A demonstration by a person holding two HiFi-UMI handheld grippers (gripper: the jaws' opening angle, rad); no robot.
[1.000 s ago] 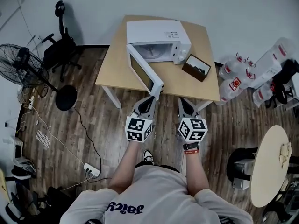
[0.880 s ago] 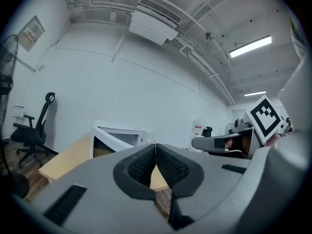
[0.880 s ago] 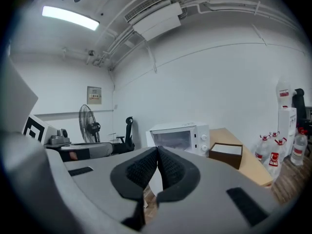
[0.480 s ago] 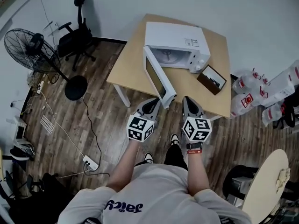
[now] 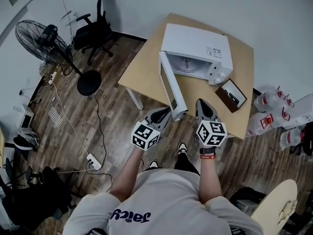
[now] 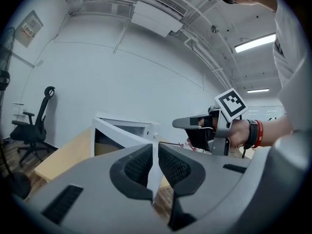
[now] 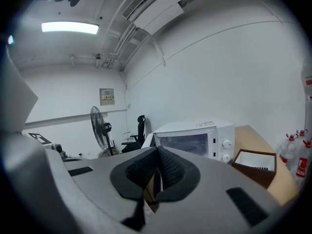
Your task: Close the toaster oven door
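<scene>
The oven (image 5: 195, 45) sits on the table (image 5: 146, 67), ahead of both grippers. Its door (image 5: 168, 84) stands wide open, hinged at the oven's left side, with its free end swung out past the table's near edge toward the person.

The left gripper (image 5: 164, 112) points almost level, and its tips are just left of the door's free end, on the door's outer face. No view shows whether they touch it. Its jaws have just been opening and now stand a thin slit apart, with nothing between them. In the left gripper view the door lies ahead and slightly left of the tips.

The right gripper (image 5: 203, 103) is held beside the left one, on the door's inner side, with its tips over the table's near edge. Its jaws are together and empty, and the door's end shows just beyond them. A brown box (image 5: 234, 94) lies ahead and to the right of this gripper, beside the oven's knobs.
</scene>
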